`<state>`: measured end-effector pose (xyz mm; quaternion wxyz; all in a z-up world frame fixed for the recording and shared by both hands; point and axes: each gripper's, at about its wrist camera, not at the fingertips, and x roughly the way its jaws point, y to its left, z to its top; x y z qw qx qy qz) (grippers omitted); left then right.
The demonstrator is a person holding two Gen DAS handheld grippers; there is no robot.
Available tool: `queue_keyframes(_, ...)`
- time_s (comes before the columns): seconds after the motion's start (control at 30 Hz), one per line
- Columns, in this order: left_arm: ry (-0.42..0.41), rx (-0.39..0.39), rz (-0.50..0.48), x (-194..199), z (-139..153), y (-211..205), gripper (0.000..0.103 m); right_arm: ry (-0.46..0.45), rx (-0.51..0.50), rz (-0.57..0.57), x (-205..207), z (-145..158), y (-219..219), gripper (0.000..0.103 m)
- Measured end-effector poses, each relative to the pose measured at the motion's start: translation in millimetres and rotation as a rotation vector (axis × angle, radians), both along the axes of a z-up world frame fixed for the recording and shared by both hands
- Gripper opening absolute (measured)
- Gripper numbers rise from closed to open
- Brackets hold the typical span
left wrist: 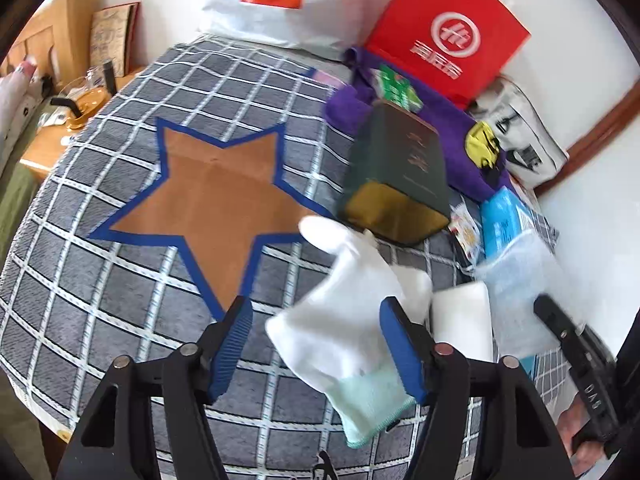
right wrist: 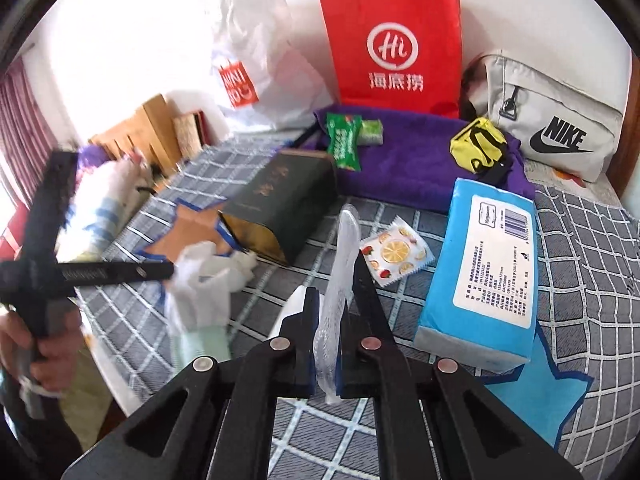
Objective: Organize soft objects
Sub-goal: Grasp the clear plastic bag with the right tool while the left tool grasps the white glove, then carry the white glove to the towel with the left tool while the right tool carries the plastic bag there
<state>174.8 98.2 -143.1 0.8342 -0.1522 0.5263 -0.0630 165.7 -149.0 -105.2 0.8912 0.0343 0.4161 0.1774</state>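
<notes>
Two grippers busy: our right gripper (right wrist: 332,320) is clenched on a clear crinkly plastic pouch (right wrist: 340,264) above the grey checked blanket (right wrist: 580,240), our left gripper (left wrist: 316,340) spread around a white cotton glove (left wrist: 348,320). We'd centre it before squeezing.

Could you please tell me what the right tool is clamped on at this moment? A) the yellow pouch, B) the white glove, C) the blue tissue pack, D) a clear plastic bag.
D: in the right wrist view the right tool is shut on a clear plastic bag, while the white glove, blue tissue pack and yellow pouch lie apart.
</notes>
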Motion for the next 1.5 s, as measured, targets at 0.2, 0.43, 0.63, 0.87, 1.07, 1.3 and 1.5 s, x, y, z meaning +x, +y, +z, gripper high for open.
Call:
queue_keyframes(0.2,0.045,0.023,-0.059,-15,-18,-30,0.068,-0.044,0.013,0.002,-22,11,-12,0.006)
queue_keyframes(0.43,0.047,0.095,-0.073,-34,-29,-52,0.077,-0.085,-0.001,-0.004,-57,18,-30,0.006)
queue_keyframes(0.63,-0.005,0.188,-0.07,-41,-32,-65,0.079,-0.078,-0.002,-0.063,-79,13,-59,0.006)
queue_keyframes(0.87,-0.062,0.291,-0.052,-42,-33,-78,0.064,0.003,0.013,-0.14,-80,-24,-89,0.006)
queue_keyframes(1.07,-0.058,0.185,-0.054,-43,-27,-68,0.027,0.05,-0.017,-0.172,-76,-50,-96,0.006)
queue_keyframes(1.3,-0.069,0.095,-0.062,-45,-14,-61,0.01,0.071,0.004,-0.166,-75,-56,-95,0.006)
queue_keyframes(1.5,-0.112,0.05,-0.036,-50,10,-46,0.01,0.042,0.025,-0.15,-77,-38,-93,0.006)
